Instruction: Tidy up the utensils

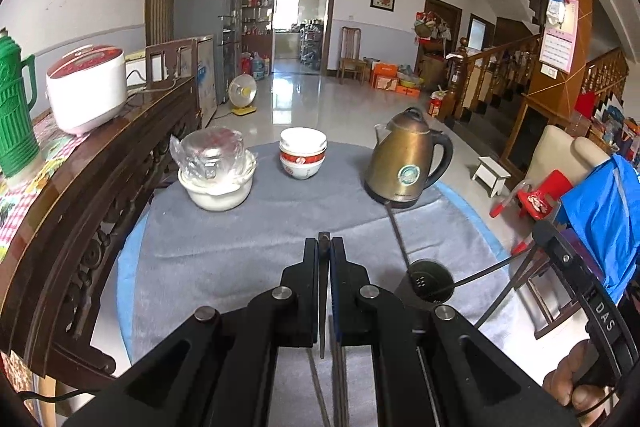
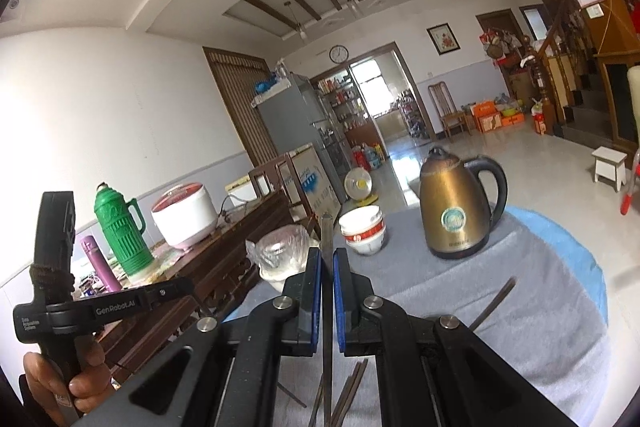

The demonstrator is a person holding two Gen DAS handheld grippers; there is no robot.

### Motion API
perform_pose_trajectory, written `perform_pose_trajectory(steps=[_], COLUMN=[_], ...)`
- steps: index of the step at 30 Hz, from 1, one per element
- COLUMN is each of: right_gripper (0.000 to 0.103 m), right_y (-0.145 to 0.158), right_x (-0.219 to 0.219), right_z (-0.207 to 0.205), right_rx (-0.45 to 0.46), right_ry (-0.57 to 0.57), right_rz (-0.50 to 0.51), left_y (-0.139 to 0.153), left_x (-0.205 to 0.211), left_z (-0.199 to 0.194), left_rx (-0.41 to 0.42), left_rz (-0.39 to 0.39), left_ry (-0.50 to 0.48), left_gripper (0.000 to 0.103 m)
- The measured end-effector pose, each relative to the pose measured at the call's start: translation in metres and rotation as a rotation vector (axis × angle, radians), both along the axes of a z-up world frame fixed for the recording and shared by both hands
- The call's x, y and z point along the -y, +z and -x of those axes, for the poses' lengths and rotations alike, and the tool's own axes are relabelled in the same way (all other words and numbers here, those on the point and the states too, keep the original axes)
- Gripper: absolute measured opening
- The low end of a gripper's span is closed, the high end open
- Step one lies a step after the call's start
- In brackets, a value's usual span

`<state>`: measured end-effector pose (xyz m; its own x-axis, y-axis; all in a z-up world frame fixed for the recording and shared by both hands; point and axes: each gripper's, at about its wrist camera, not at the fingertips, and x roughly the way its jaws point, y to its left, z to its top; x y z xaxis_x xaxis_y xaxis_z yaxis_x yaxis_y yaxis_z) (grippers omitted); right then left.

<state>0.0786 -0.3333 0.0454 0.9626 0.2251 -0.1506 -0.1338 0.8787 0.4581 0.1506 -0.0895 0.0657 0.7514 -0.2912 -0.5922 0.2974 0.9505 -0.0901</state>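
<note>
Left wrist view shows the left gripper pinching one dark chopstick, its long axis running straight along the fingers, tip poking out ahead. The right gripper pinches another chopstick the same way, standing nearly upright. More chopsticks lie loose on the grey cloth below and to its right, nearer the right hand, though probably not all show.

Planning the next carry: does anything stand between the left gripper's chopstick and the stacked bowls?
Nothing visible. Only bare grey cloth lies between the chopstick in the left gripper and the stacked bowls; the kettle and its cord sit off to the right.
</note>
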Motion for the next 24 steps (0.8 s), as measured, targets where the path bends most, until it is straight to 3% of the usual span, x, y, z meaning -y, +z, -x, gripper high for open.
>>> perform_pose_trajectory(steps=[16, 24], right_gripper=[0.007, 0.007], right_y=[0.038, 0.044], right_x=[0.041, 0.047], right_z=[-0.022, -0.035], right_rx=[0.074, 0.094], right_ry=[-0.173, -0.266], right_rz=[0.056, 0.091], left_y=[0.059, 0.067], left_x=[0.055, 0.089], left_z=[-0.007, -0.011], left_rx=[0.08, 0.096], left_rz=[0.044, 0.07], left_ry=[-0.126, -0.179], left_gripper=[0.006, 0.006])
